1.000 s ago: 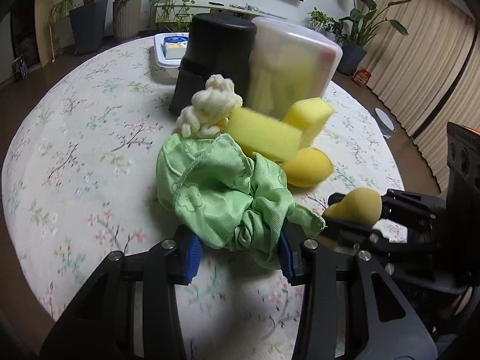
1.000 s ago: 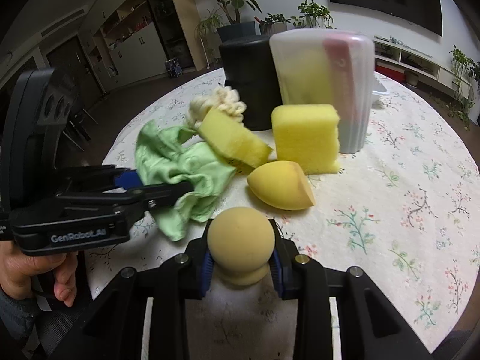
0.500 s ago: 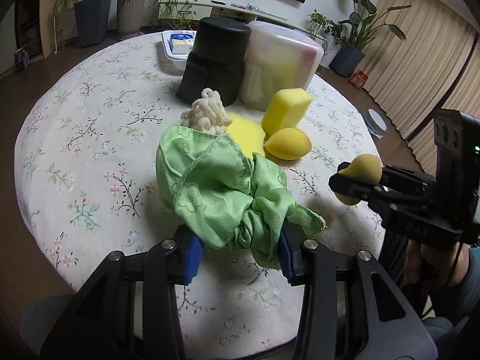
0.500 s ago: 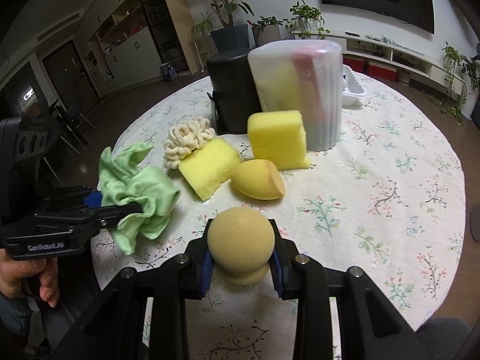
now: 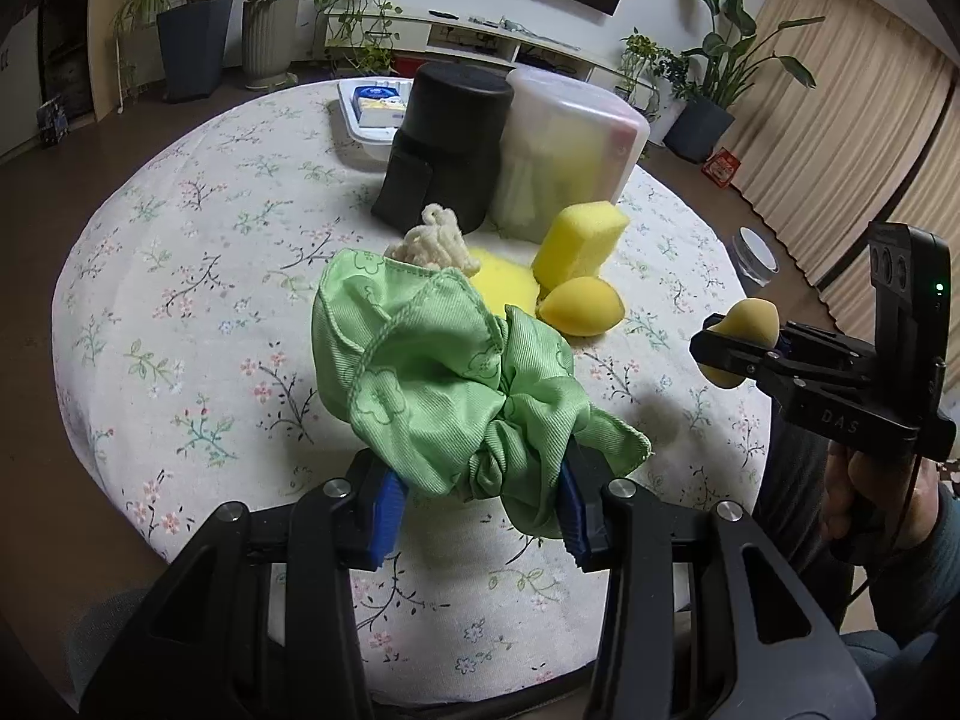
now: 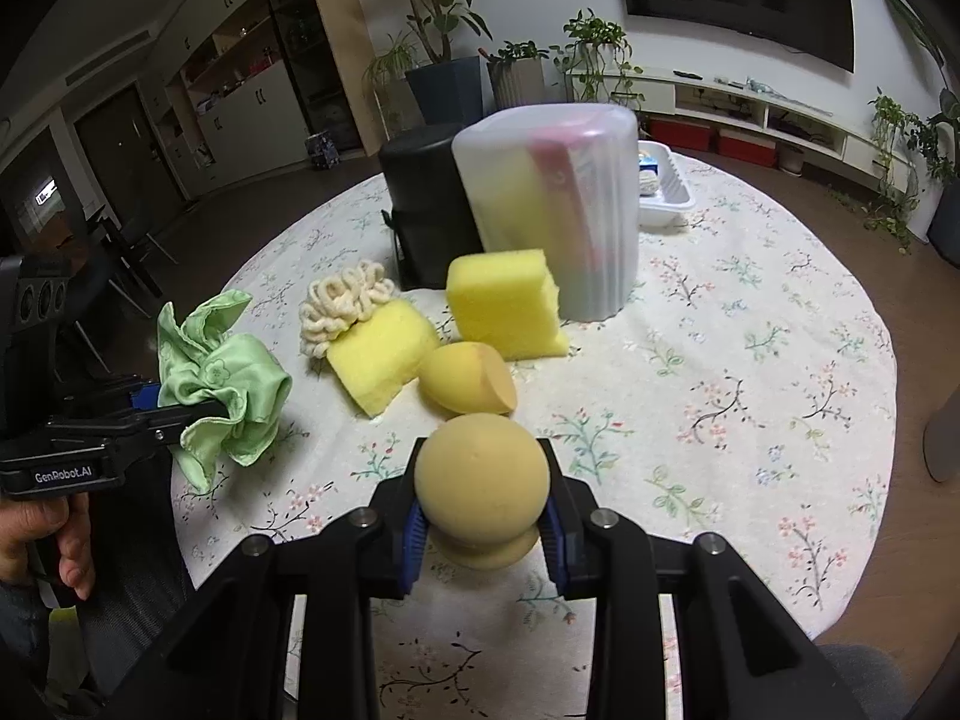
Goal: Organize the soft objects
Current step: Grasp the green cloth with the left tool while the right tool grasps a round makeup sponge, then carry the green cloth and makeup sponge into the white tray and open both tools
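Observation:
My left gripper (image 5: 477, 507) is shut on a crumpled green cloth (image 5: 444, 378) and holds it above the table's near edge; the cloth also shows in the right wrist view (image 6: 222, 375). My right gripper (image 6: 483, 531) is shut on a tan gourd-shaped makeup sponge (image 6: 483, 489), also seen in the left wrist view (image 5: 744, 339), held above the table at the right. On the floral tablecloth (image 6: 750, 360) lie a cream knitted scrunchie (image 6: 342, 309), a flat yellow sponge (image 6: 381, 354), a thick yellow sponge (image 6: 504, 303) and a yellow teardrop sponge (image 6: 468, 384).
A black container (image 5: 447, 147) and a translucent lidded container (image 5: 564, 156) stand upside down behind the pile. A white tray (image 5: 369, 114) with a small box sits at the far edge. Potted plants, curtains and shelves surround the round table.
Both grippers have lifted and pulled back from the pile with their loads. The flat yellow sponge that rested against the cloth now lies on the table.

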The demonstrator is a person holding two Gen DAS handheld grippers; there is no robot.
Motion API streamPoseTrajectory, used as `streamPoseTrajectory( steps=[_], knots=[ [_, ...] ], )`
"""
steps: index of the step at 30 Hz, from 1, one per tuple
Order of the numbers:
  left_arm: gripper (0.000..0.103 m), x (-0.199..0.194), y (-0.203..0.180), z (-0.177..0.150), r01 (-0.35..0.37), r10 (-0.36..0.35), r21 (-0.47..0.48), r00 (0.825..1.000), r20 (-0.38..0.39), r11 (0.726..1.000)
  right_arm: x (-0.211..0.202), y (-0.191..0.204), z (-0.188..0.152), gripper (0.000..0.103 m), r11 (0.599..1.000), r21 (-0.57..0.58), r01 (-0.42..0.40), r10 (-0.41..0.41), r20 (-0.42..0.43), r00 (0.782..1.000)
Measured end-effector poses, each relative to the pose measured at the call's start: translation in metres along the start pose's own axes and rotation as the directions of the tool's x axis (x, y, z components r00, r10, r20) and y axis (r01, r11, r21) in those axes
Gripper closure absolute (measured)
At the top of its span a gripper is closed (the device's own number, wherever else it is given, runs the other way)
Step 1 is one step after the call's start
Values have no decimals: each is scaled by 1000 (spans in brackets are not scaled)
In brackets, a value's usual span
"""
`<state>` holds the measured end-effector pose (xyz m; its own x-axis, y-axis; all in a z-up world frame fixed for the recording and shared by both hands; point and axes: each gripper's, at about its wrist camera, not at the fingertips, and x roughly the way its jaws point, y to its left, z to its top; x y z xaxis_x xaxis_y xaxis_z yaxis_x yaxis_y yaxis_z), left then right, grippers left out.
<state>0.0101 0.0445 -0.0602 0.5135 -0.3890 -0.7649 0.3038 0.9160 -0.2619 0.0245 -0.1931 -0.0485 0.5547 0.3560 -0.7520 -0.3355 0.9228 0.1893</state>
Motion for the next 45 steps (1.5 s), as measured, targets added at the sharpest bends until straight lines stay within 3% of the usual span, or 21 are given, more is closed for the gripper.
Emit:
streamPoseTrajectory(
  steps=[6,11,18,23,27,32,37,45],
  knots=[
    [64,-6,4,18,-2,2,9,1000,22,1000,-7,-17,12,69,1000,10,26,-26,15,1000],
    [64,-17,10,54,-41,37,54,997,73,998,-20,-44,37,69,998,12,65,-66,52,996],
    [64,-22,30,142,-100,81,127,986,142,987,-37,-89,105,69,992,-9,126,-124,115,986],
    [63,-3,46,208,-109,86,159,985,147,981,-15,-123,173,69,988,-50,147,-141,114,983],
    [63,34,58,259,-98,77,200,991,112,975,17,-146,220,69,992,-59,112,-108,75,991],
    [63,91,59,291,-54,46,272,998,37,961,72,-157,269,69,991,-115,69,-69,6,998],
    [63,149,47,306,13,6,357,999,-50,934,119,-148,288,69,980,-200,3,-17,-70,997],
    [63,199,34,315,47,9,432,992,-127,900,179,-119,292,69,948,-301,-98,47,-173,984]
  ],
)
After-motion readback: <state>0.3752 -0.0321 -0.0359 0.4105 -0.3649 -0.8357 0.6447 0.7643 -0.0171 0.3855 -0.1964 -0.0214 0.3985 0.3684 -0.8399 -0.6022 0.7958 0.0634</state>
